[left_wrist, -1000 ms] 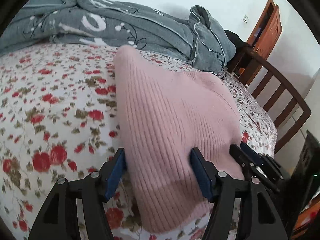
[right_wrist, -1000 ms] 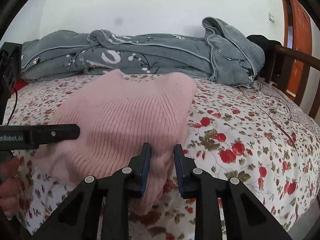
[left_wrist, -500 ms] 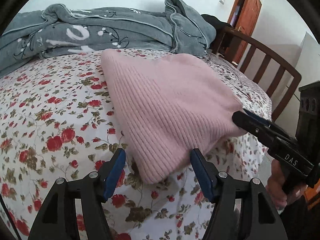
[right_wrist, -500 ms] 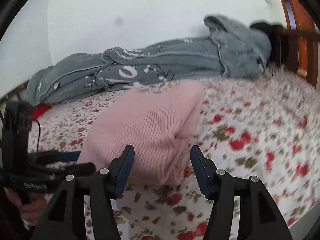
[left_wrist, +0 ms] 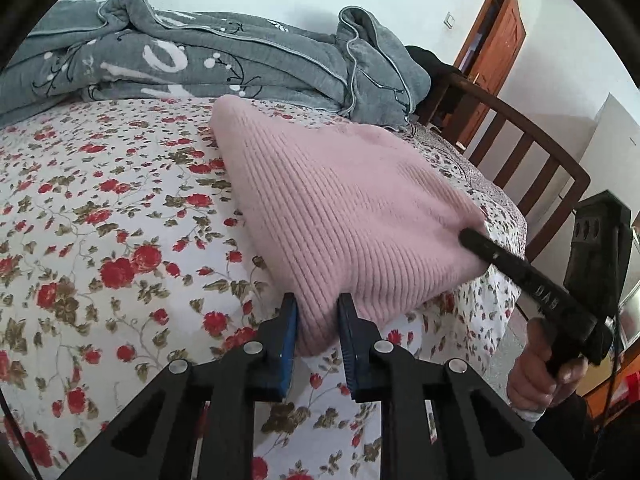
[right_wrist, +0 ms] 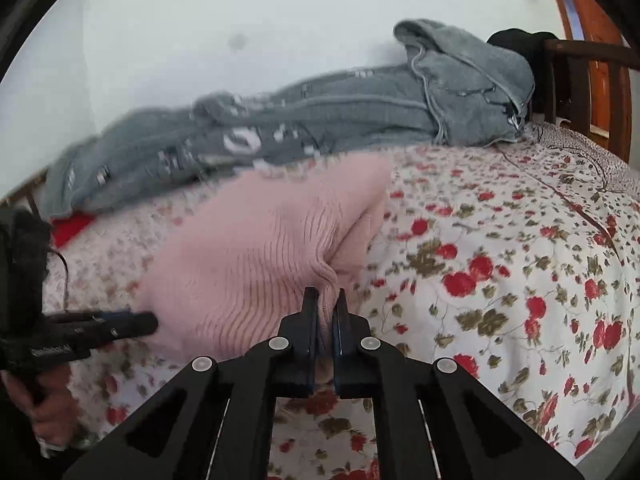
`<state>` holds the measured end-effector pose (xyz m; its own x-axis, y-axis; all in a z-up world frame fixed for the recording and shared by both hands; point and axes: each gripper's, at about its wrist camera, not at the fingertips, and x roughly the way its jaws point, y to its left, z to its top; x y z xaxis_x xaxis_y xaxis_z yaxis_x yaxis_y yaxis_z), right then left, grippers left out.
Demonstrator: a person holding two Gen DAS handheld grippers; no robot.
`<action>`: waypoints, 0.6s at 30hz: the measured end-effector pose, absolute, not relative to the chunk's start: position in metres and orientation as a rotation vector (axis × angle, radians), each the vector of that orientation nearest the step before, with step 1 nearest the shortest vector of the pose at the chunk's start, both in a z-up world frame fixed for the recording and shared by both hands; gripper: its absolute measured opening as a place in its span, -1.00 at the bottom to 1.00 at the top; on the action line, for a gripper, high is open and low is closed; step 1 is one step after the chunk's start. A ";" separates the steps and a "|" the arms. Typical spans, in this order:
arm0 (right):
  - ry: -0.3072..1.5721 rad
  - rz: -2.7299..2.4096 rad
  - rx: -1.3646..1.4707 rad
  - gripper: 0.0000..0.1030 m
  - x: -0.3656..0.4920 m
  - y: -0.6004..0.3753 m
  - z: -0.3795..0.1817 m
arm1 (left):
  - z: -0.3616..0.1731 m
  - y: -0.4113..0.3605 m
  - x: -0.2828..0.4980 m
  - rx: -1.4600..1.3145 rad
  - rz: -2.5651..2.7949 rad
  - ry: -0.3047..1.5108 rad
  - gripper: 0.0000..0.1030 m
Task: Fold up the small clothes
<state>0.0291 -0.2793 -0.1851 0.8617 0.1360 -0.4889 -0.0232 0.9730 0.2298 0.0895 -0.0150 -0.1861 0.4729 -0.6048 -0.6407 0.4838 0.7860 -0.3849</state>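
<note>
Both sets of jaws, apart half a second ago, have since closed on the near edge of the pink knitted garment [left_wrist: 344, 216]. At the closest point, the left gripper [left_wrist: 317, 312] is clamped on the garment's near left corner, knit bunched between the blue pads. The right gripper [right_wrist: 325, 312] is clamped tight on the near right corner, where the ribbing puckers into radiating creases. Judged from that puckering, the piece is soft, light and stretchy; it will sag and drag rather than hold shape, and a thin pinch could slip or stretch the hem. Holds at both corners, taking the full thickness of the layers, appear sound; whether all layers are caught cannot be told. Beyond the grippers, the garment lies folded on the floral bedsheet [left_wrist: 100, 208], towards the bed's right-hand side near the wooden bed rail [left_wrist: 532, 152]. Farther back, a grey blanket [left_wrist: 200, 56] is heaped along the wall, well apart from the work. A wooden door [left_wrist: 494, 36] stands beyond.
</note>
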 end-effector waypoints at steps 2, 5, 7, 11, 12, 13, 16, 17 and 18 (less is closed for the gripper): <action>0.543 0.087 0.232 -0.89 0.035 -0.276 -0.191 | -0.191 -0.016 0.091 -0.141 -0.675 0.859 -0.59; 0.595 0.059 0.125 -0.87 0.049 -0.260 -0.211 | -0.194 -0.013 0.091 -0.152 -0.694 0.877 -0.42; 0.601 0.079 0.125 -0.81 0.050 -0.262 -0.213 | -0.187 -0.008 0.087 -0.142 -0.708 0.869 -0.28; 0.506 0.122 0.182 -0.14 0.040 -0.278 -0.189 | -0.172 0.001 0.083 -0.125 -0.686 0.802 0.06; 0.470 0.121 0.188 -0.09 0.041 -0.281 -0.182 | -0.169 0.002 0.085 -0.132 -0.684 0.796 0.06; 0.448 0.115 0.185 -0.08 0.046 -0.282 -0.177 | -0.168 0.002 0.088 -0.136 -0.677 0.799 0.06; 0.484 0.078 0.181 -0.08 0.079 -0.281 -0.177 | -0.167 0.000 0.096 -0.123 -0.643 0.817 0.06; 0.516 0.072 0.196 -0.28 0.088 -0.282 -0.183 | -0.166 0.000 0.098 -0.114 -0.632 0.820 0.06; 0.547 0.079 0.214 -0.57 0.098 -0.283 -0.189 | -0.166 0.001 0.098 -0.104 -0.625 0.820 0.06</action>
<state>0.0980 -0.2826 -0.1888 0.8517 0.1313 -0.5074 -0.0176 0.9747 0.2228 0.0976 0.0006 -0.1664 0.5145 -0.5582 -0.6509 0.4802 0.8165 -0.3206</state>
